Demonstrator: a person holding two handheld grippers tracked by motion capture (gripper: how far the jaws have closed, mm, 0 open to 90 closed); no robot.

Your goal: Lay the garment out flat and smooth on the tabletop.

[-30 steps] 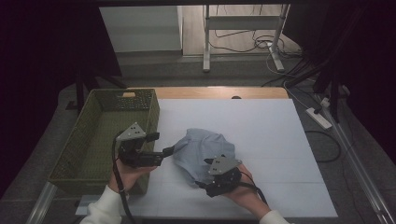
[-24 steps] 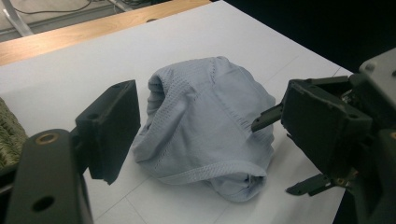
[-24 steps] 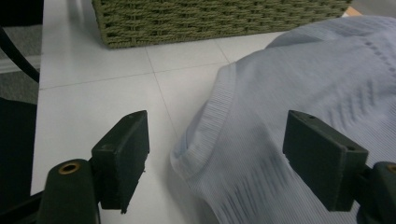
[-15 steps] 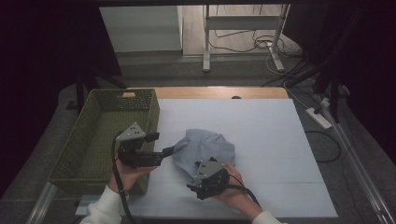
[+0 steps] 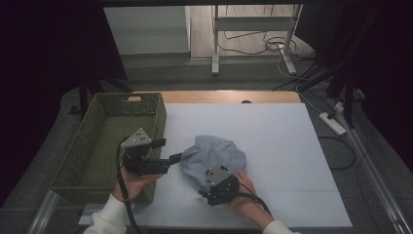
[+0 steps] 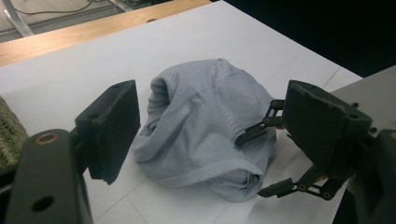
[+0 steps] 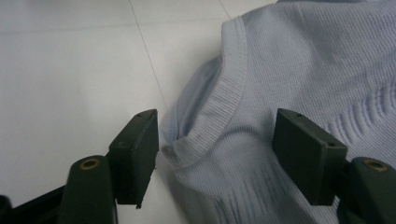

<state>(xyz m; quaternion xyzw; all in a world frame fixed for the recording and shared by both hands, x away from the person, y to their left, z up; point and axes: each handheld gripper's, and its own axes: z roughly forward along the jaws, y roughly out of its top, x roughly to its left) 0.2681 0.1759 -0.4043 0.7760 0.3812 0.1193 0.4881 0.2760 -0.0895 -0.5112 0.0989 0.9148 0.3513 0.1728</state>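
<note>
A crumpled light blue-grey knit garment [image 5: 214, 155] lies on the white table [image 5: 277, 131], a little left of centre. My left gripper [image 5: 174, 158] is level at the garment's left edge, open, its jaws wide on either side of the heap [image 6: 205, 107]. My right gripper [image 5: 203, 191] is low at the garment's near edge. Its jaws have just been closing and straddle the ribbed hem [image 7: 224, 98]. The pads [image 7: 137, 154] stand clear of the cloth. The right gripper's fingers [image 6: 252, 133] reach onto the garment from the right.
A green woven basket [image 5: 97, 146] stands along the table's left side, right beside my left hand. A wooden strip [image 5: 219, 96] borders the table's far edge. Cables and a power strip [image 5: 333, 123] lie on the floor beyond.
My right gripper has slid left and sunk lower onto the garment's near edge. The left gripper and the garment have stayed where they were.
</note>
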